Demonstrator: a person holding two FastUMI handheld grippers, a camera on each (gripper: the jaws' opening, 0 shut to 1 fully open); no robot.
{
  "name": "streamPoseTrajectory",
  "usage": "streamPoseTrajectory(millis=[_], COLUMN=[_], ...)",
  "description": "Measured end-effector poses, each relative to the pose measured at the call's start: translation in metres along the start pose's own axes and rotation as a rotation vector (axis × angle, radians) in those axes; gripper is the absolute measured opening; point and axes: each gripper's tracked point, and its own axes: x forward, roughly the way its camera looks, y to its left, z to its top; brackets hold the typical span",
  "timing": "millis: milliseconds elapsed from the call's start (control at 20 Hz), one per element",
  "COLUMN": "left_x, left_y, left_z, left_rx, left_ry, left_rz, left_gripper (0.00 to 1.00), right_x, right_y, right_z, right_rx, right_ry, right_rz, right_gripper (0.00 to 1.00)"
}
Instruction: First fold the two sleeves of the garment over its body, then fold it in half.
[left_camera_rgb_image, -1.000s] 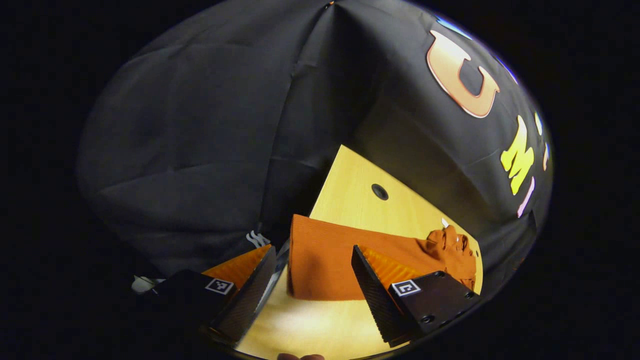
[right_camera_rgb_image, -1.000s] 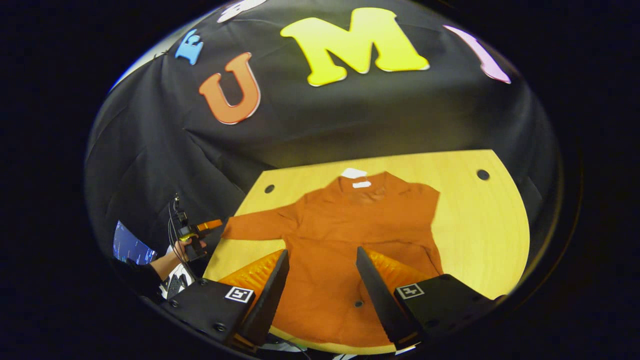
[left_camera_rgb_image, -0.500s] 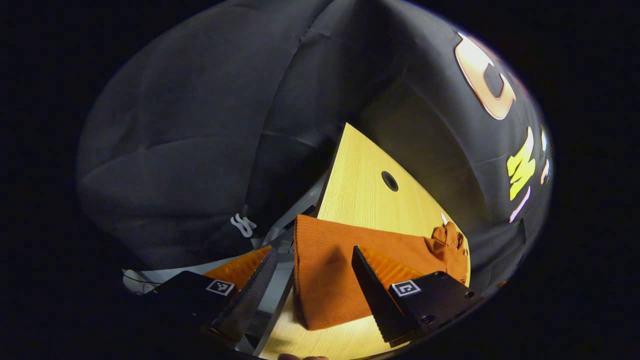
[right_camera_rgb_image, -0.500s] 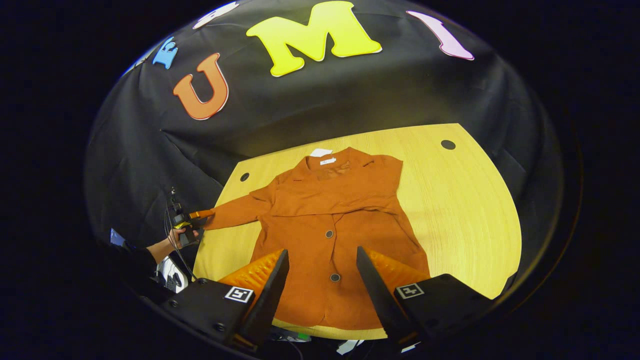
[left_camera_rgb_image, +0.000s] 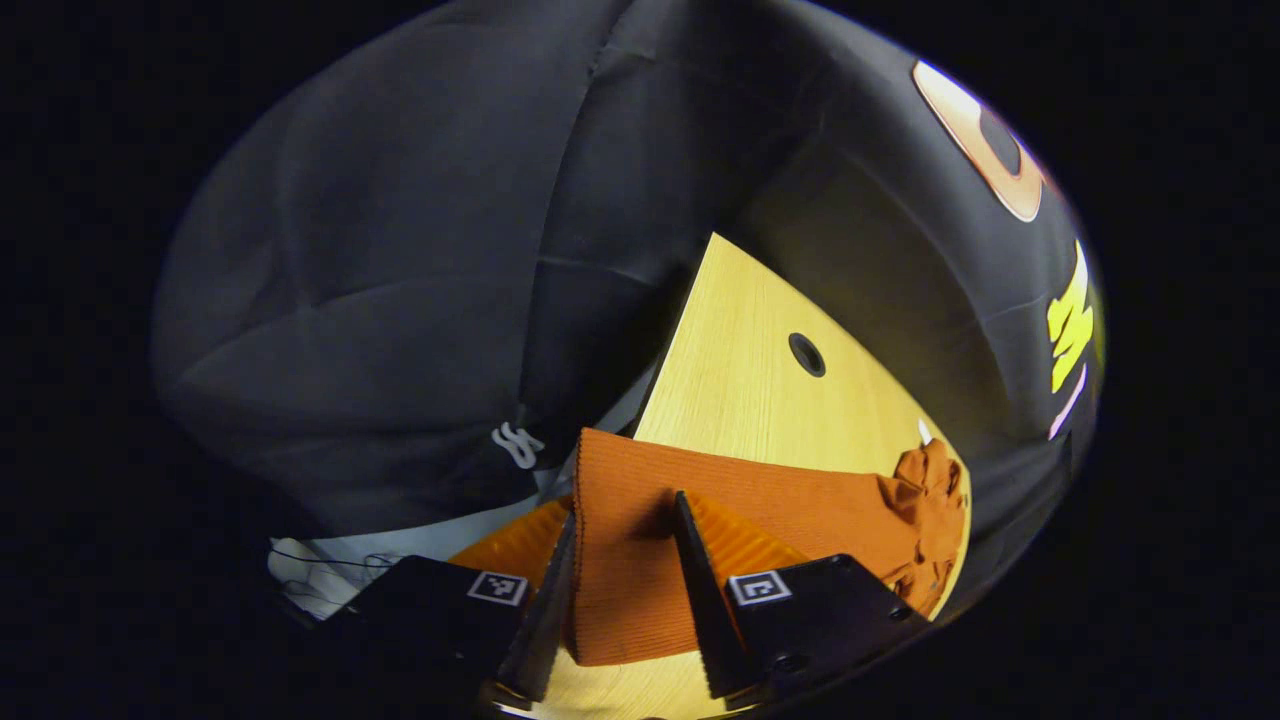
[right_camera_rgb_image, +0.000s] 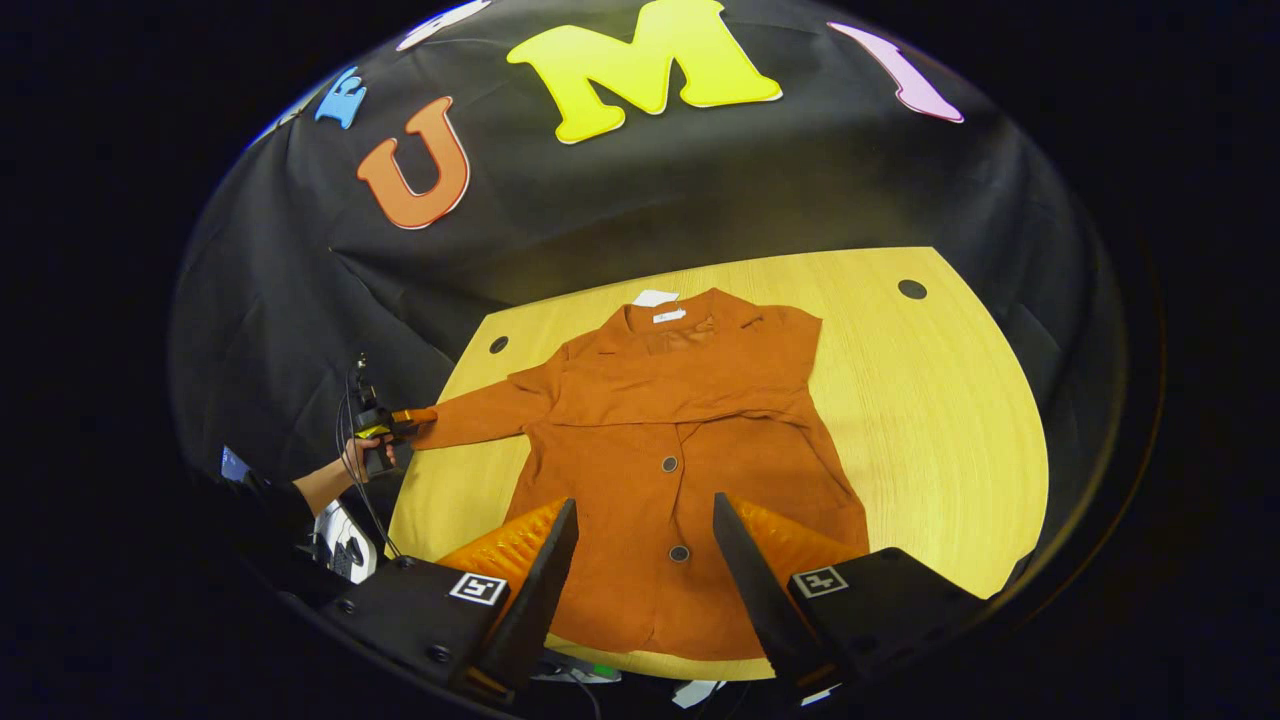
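Observation:
An orange button-up jacket (right_camera_rgb_image: 690, 440) lies flat on the wooden table (right_camera_rgb_image: 930, 420), collar at the far side. One sleeve lies folded across the chest (right_camera_rgb_image: 690, 395). The other sleeve (right_camera_rgb_image: 480, 415) stretches out to the table's left edge. There a hand (right_camera_rgb_image: 355, 460) holds my left gripper (right_camera_rgb_image: 400, 420) at the cuff. In the left gripper view the cuff (left_camera_rgb_image: 620, 600) lies between the fingers of my left gripper (left_camera_rgb_image: 626, 508), whose jaws are partly narrowed with a gap still showing. My right gripper (right_camera_rgb_image: 644, 502) hangs open above the jacket's lower front, holding nothing.
The table has round holes (right_camera_rgb_image: 911, 289) (right_camera_rgb_image: 498, 344) (left_camera_rgb_image: 806, 354) near its far corners. A white tag (right_camera_rgb_image: 655, 297) lies behind the collar. Bare wood (left_camera_rgb_image: 740, 380) stretches beyond the sleeve. A shoe (right_camera_rgb_image: 340, 545) and cables sit below the table's left edge.
My left gripper has slid over the cuff and its jaws have narrowed around it. The right gripper has pulled back and up from the jacket, then held nearly still.

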Motion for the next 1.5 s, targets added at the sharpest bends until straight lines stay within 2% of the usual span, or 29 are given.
streamPoseTrajectory(millis=[50, 100, 200, 300, 450, 600, 700, 800, 1000, 1250, 1500], left_x=[-0.001, -0.008, -0.014, -0.023, -0.039, -0.080, -0.109, -0.137, -0.184, -0.187, -0.170], left_y=[0.003, 0.008, 0.004, -0.015, -0.041, -0.094, -0.141, -0.188, -0.313, -0.438, -0.552], left_z=[0.003, 0.006, 0.007, 0.008, 0.021, 0.042, 0.054, 0.064, 0.066, 0.040, -0.029], left_rx=[0.014, 0.020, -0.001, -0.034, -0.003, 0.037, 0.044, 0.101, 0.184, 0.280, 0.433], left_ry=[-0.008, -0.020, -0.033, -0.038, -0.089, -0.145, -0.185, -0.217, -0.284, -0.257, -0.168], left_rz=[0.036, 0.074, 0.103, 0.048, 0.015, -0.038, -0.077, -0.092, -0.185, -0.245, -0.320], left_gripper=[0.63, 0.28, 0.00, 0.03, 0.03, 0.03, 0.03, 0.02, 0.02, 0.03, 0.03], right_x=[0.000, 0.001, -0.001, -0.004, -0.010, -0.014, -0.017, -0.027, -0.057, -0.101, -0.139], right_y=[-0.001, -0.002, -0.001, -0.001, -0.003, -0.003, -0.006, -0.006, -0.025, -0.073, -0.137], right_z=[-0.002, -0.006, -0.011, -0.013, -0.007, -0.003, -0.002, 0.004, 0.019, 0.048, 0.056], right_rx=[-0.005, -0.015, -0.035, -0.043, -0.030, -0.010, 0.000, 0.004, -0.046, -0.061, -0.021], right_ry=[0.002, 0.003, 0.007, 0.003, -0.023, -0.055, -0.067, -0.092, -0.156, -0.275, -0.347], right_rz=[-0.002, 0.000, 0.009, 0.021, 0.048, 0.098, 0.131, 0.176, 0.209, 0.204, 0.155], right_gripper=[0.88, 0.88, 0.88, 0.87, 0.88, 0.88, 0.87, 0.88, 0.87, 0.87, 0.88])
